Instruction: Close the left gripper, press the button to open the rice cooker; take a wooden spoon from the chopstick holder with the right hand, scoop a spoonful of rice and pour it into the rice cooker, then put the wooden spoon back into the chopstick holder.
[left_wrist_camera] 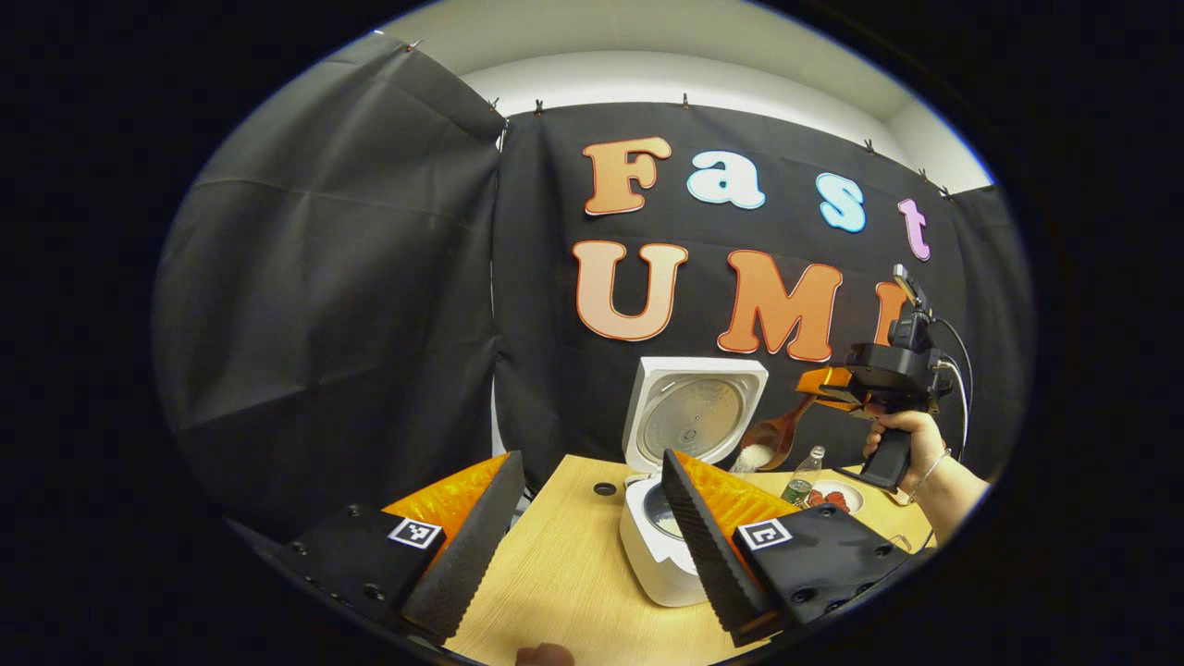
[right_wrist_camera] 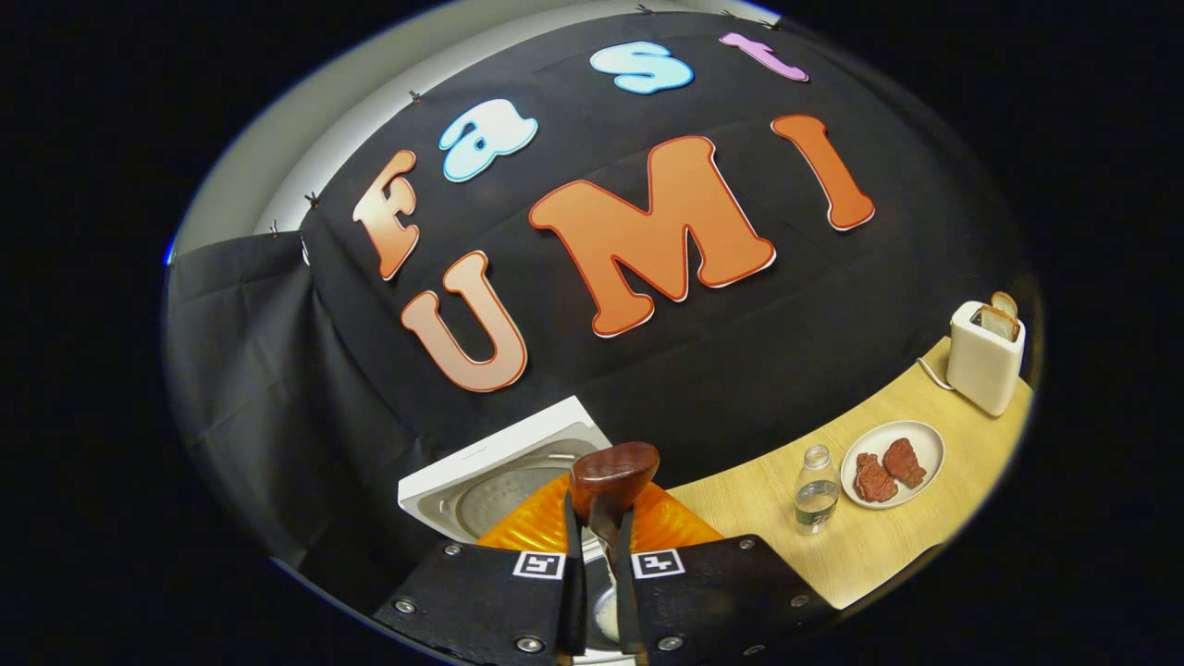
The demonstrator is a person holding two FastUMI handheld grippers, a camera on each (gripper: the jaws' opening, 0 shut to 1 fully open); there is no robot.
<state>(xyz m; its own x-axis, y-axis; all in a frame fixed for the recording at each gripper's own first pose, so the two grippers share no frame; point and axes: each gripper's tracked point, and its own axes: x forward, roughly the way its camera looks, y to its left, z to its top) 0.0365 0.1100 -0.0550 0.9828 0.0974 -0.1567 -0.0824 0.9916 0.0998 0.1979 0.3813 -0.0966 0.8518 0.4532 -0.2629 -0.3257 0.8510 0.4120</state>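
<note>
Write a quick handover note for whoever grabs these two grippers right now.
Left gripper: open, holding nothing, low in front of the rice cooker.
Right gripper: shut on the wooden spoon, tilted over the cooker with rice spilling from the bowl.
Done: lid open, rice scooped.
Left: finish pouring, return the spoon to the chopstick holder.

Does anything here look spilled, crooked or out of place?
Nothing stands out. The rice cooker sits open on the table, its lid upright; the right gripper tips the wooden spoon, and rice pours toward the pot. No grains show on the tabletop.
</note>
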